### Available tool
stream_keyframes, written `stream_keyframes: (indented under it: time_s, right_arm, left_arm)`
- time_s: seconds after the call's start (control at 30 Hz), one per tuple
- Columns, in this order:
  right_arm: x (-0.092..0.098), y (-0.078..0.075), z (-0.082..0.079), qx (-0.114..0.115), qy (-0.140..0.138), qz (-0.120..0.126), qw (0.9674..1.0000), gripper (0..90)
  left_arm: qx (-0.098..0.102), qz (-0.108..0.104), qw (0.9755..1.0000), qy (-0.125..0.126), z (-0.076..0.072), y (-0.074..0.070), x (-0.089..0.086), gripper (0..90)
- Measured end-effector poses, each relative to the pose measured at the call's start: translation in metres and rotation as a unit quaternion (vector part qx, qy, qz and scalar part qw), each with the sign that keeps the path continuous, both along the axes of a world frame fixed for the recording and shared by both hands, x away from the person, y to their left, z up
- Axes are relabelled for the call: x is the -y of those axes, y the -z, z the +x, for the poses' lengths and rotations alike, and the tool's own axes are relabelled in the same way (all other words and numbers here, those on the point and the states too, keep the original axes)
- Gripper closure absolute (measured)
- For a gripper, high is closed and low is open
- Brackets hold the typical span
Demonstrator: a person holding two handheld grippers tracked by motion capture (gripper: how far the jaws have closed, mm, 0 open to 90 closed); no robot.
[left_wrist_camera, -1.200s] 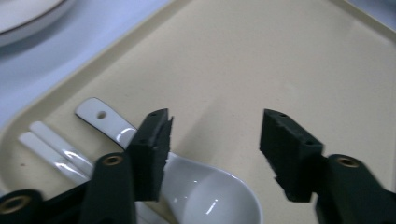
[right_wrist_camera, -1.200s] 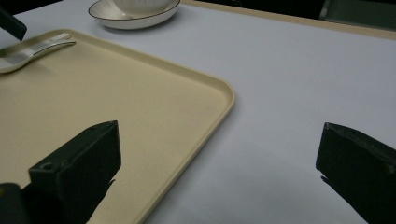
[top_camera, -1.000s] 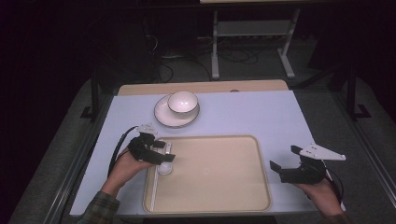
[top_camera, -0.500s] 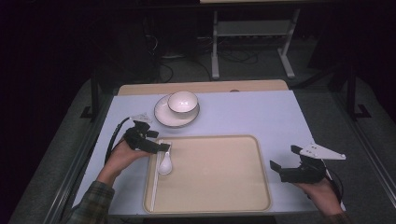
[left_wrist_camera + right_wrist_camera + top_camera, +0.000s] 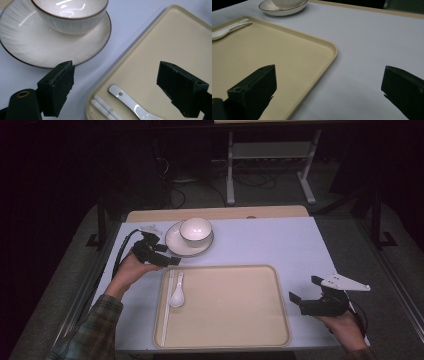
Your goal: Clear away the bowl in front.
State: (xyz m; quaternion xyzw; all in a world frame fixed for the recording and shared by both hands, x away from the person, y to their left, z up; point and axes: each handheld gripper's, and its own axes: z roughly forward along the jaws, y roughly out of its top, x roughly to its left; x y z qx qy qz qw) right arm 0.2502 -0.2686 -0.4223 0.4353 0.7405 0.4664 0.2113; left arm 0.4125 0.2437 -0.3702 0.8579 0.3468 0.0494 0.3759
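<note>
A white ceramic spoon (image 5: 176, 293) lies at the left end of the beige tray (image 5: 235, 320), beside a pair of white chopsticks (image 5: 166, 312). My left gripper (image 5: 169, 255) hovers over the tray's far left corner, close to the saucer (image 5: 175, 245) that carries a white bowl (image 5: 195, 229). Its jaws have just been opening and stand wide with nothing between them. In the left gripper view the spoon (image 5: 130, 105) and chopsticks (image 5: 102, 108) lie below the left gripper (image 5: 117, 72). My right gripper (image 5: 305, 289) is open over the table, just right of the tray.
The pale blue tabletop (image 5: 280, 240) stretches behind and right of the tray. A wooden strip (image 5: 220, 213) runs along its far edge. A metal stand (image 5: 270, 160) and cables sit on the dark floor beyond. The tray's rim (image 5: 332, 53) lies left of the right gripper (image 5: 330, 75).
My left gripper has pulled back from the spoon, moving away and to the left toward the saucer. The spoon stays lying on the tray. The right gripper has not moved.
</note>
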Motion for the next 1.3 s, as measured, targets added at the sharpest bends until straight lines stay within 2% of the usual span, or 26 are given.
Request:
stream_keyframes:
  time_s: [0.27,0.33,0.37,0.5,0.53,0.57,0.67,0.8,0.9,1.07,1.1,1.13,1.2,1.3]
  right_arm:
    - [0.001,0.001,0.001,-0.003,0.000,0.001,1.0000,0.0]
    - [0.001,0.001,0.001,-0.003,0.000,0.001,1.0000,0.0]
    - [0.001,0.001,0.001,-0.003,0.000,0.001,1.0000,0.0]
    - [0.001,0.001,0.001,-0.004,0.000,0.002,1.0000,0.0]
    - [0.001,0.001,0.001,-0.005,0.000,0.002,1.0000,0.0]
    - [0.001,0.001,0.001,-0.005,0.000,0.002,1.0000,0.0]
    - [0.002,0.001,0.001,-0.002,-0.001,0.004,1.0000,0.0]
    - [0.002,0.002,0.001,-0.005,-0.002,0.002,1.0000,0.0]
    - [0.003,0.002,0.001,-0.003,0.000,0.005,1.0000,0.0]
    - [0.002,0.003,0.002,-0.009,-0.005,0.002,1.0000,0.0]
    - [0.002,0.002,0.002,-0.007,-0.004,0.003,1.0000,0.0]
    - [0.001,0.002,0.003,-0.005,-0.006,0.004,1.0000,0.0]
    - [0.000,0.003,0.003,-0.007,-0.007,0.003,0.9999,0.0]
    - [0.000,0.003,0.003,-0.007,-0.008,0.002,0.9999,0.0]
  left_arm:
    - [0.009,0.004,0.9999,-0.013,0.025,-0.016,0.001,13.7]
    - [0.008,0.006,0.9997,-0.020,0.035,-0.020,0.003,13.8]
    - [0.008,0.006,0.9997,-0.020,0.035,-0.020,0.003,13.8]
    - [0.006,0.007,0.9996,-0.028,0.050,-0.024,0.006,14.2]
    - [0.002,0.010,0.9994,-0.033,0.058,-0.024,0.008,14.4]
    - [0.002,0.010,0.9994,-0.033,0.058,-0.024,0.008,14.5]
    - [-0.007,0.019,0.9990,-0.041,0.075,-0.021,0.012,14.9]
    - [-0.012,0.020,0.9984,-0.051,0.086,-0.016,0.014,15.6]
    - [-0.021,0.028,0.9979,-0.055,0.096,-0.011,0.016,16.6]
    - [-0.035,0.025,0.9967,-0.069,0.109,-0.003,0.020,17.2]
    - [-0.040,0.027,0.9963,-0.071,0.112,-0.002,0.020,17.6]
    - [-0.042,0.031,0.9950,-0.084,0.117,0.001,0.021,17.7]
    - [-0.045,0.030,0.9946,-0.088,0.119,0.003,0.021,17.8]
    - [-0.056,0.030,0.9923,-0.106,0.126,0.009,0.023,21.3]
